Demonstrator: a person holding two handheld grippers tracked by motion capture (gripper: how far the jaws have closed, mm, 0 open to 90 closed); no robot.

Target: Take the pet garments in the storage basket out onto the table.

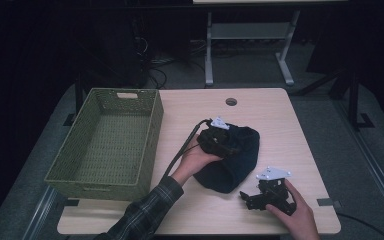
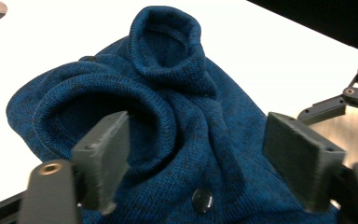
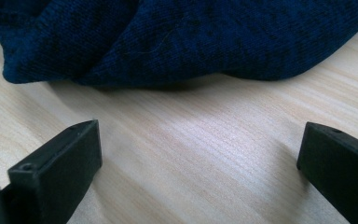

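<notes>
Blue knitted wool is the heart of this scene: a dark blue cardigan (image 1: 232,157) lies bunched in a heap on a pale wooden table (image 1: 280,130), and we take every other place from it. We hold a two-jaw gripper in each hand.

Our left gripper (image 1: 219,141) sits on top of the cardigan's left side, pointing into the folds. In the left gripper view its jaws stand wide apart, one on either side of a rolled fold (image 2: 121,100), with a dark button (image 2: 202,199) low between them. The pads are not pressing the cloth, so nothing is held.

Our right gripper (image 1: 252,199) rests low on the bare wood just in front and to the right of the cardigan. In the right gripper view its jaws are also spread apart with only wood between them, and the cardigan's near edge (image 3: 177,42) lies just ahead, untouched.

Well to the left of the cardigan stands a green woven basket (image 1: 152,145) with nothing inside.

We judge the work to be folding or tidying the cardigan, perhaps to go into the basket. Little looks finished: the garment is rumpled rather than flat or folded, and neither gripper has a grip. Getting hold of it, shaping it and moving it all seem yet to be done.
</notes>
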